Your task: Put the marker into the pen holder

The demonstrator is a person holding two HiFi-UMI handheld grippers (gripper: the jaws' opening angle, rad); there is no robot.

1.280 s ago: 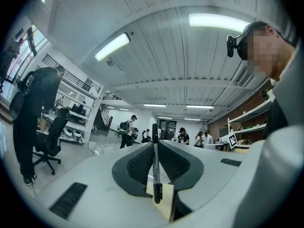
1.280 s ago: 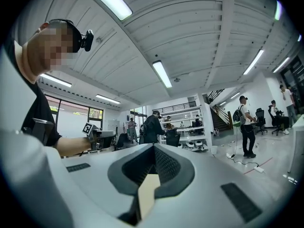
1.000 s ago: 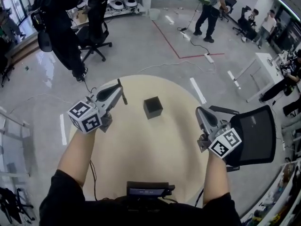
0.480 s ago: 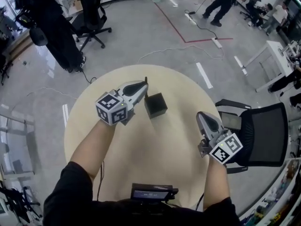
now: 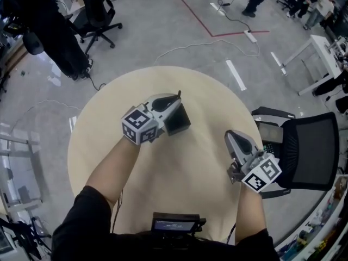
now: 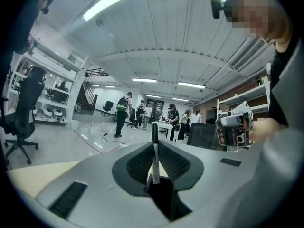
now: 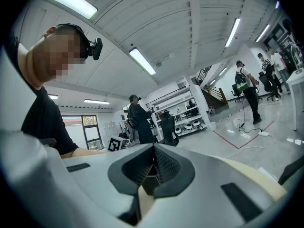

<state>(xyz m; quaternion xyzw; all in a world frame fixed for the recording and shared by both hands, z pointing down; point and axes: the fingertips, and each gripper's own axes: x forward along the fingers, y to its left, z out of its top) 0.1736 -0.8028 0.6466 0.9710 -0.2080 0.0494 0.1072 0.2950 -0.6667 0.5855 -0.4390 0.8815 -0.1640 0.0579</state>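
Far left of our left gripper (image 5: pixel 173 103), out on the floor, a person (image 5: pixel 51 34) in black stands by a swivel chair (image 5: pixel 98 20). The left gripper itself pinches the marker (image 6: pixel 154 158) between its jaws. The marker stands upright, its cap end poking out above the jaw tips. Right under those jaws sits the holder (image 5: pixel 182 122), a black open box on the round table (image 5: pixel 109 124). The marker's lower end meets the holder's top, though we cannot tell whether it is inside. From the head view, the gripper's body covers the holder's left side. Below both grippers, at the table's near edge, lies a dark device (image 5: pixel 174 222). Well to the right of the holder, our right gripper (image 5: pixel 235 136) hangs over the table with its jaws pressed together on nothing. Just to its right, an office chair (image 5: pixel 304 156) stands against the table's edge.
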